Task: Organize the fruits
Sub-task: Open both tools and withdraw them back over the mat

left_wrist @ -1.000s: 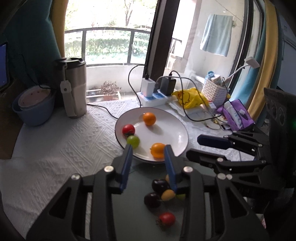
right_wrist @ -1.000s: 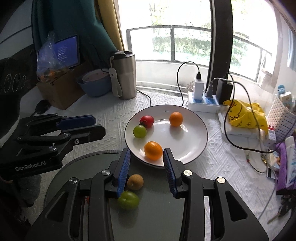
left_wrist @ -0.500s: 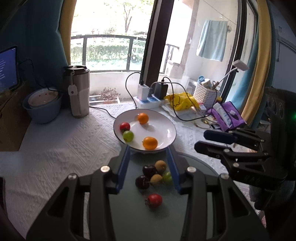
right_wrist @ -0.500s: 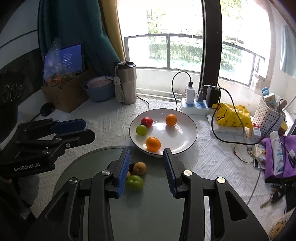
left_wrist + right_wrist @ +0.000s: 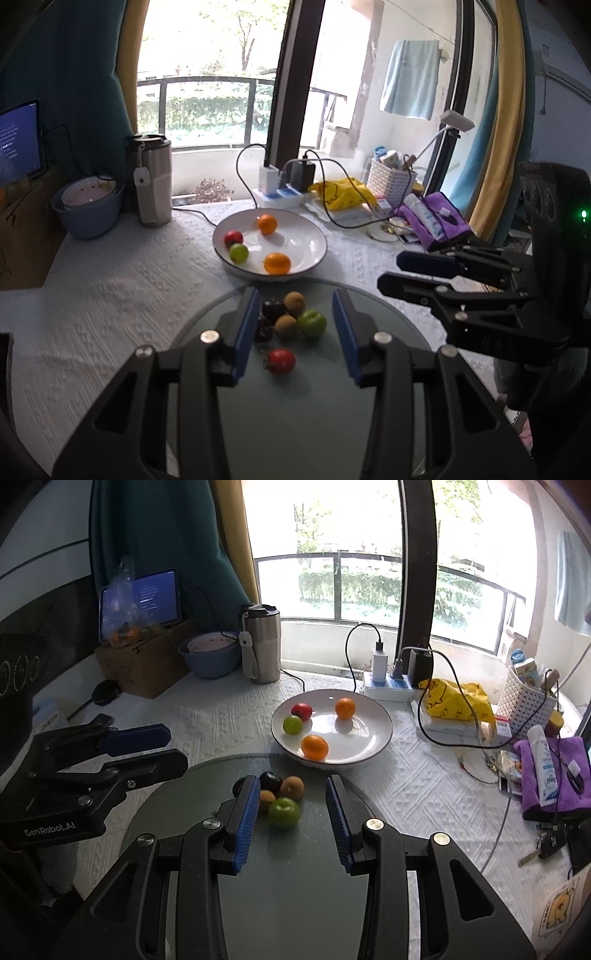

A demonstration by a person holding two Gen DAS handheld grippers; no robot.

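Left to right: the left gripper (image 5: 168,751), marked "GenRobot.AI", hung beside the grey tray (image 5: 295,886), its jaws slightly spread and pinching nothing. On the tray lay a cluster of loose fruit (image 5: 282,797), with a red one (image 5: 281,361) apart. Beyond, the plate (image 5: 369,746) held four: two oranges (image 5: 314,747), one red, one green. The right gripper (image 5: 291,812) hovered over the cluster, likewise spread and empty. Judged roughly four placed, six left. A label on the white bottle (image 5: 545,764) at far right was unreadable.
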